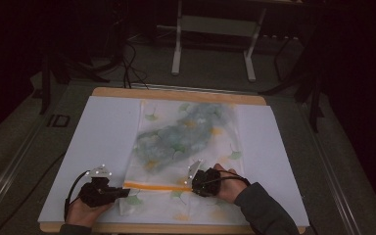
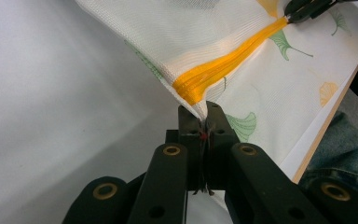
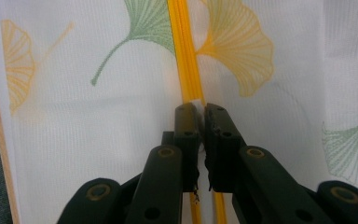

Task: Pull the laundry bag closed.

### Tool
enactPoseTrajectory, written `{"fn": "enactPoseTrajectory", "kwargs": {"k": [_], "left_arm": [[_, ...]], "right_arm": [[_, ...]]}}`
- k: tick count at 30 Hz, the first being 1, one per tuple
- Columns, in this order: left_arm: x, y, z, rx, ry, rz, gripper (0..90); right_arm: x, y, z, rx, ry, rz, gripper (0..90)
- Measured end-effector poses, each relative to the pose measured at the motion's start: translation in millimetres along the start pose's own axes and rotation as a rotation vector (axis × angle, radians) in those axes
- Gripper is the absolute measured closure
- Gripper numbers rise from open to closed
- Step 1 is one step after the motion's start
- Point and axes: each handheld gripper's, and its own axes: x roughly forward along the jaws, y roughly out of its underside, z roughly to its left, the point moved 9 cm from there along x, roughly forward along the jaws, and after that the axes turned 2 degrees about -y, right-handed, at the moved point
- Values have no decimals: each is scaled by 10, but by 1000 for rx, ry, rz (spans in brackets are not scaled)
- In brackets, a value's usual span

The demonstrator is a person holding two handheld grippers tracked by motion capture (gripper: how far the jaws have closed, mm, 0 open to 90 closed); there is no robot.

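Left tool [image 2: 204,122] pinches the mesh bag's [image 2: 214,37] zipper-end corner.

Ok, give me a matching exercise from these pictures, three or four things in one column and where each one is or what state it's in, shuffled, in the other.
Things:
1. left gripper
2. right gripper
3. orange zipper
4. mesh bag

Places or states:
A. lies flat on the white sheet, with grey-green stuffing inside
B. shut on the bag's corner, at the zipper's left end
C. runs across the bag near the person's edge of the table
D. shut on the zipper, farther to the right along it

Pairs: 1-B, 2-D, 3-C, 4-A
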Motion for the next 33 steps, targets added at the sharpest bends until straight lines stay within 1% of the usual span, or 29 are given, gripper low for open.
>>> {"fn": "enactPoseTrajectory", "kwargs": {"k": [10,33], "left_arm": [[-4,5,-1,1,2,4,882],[-2,7,5,1,1,2,882]], "right_arm": [[-28,75,-20,4,4,18,843],[-84,230,-54,21,11,36,843]]}}
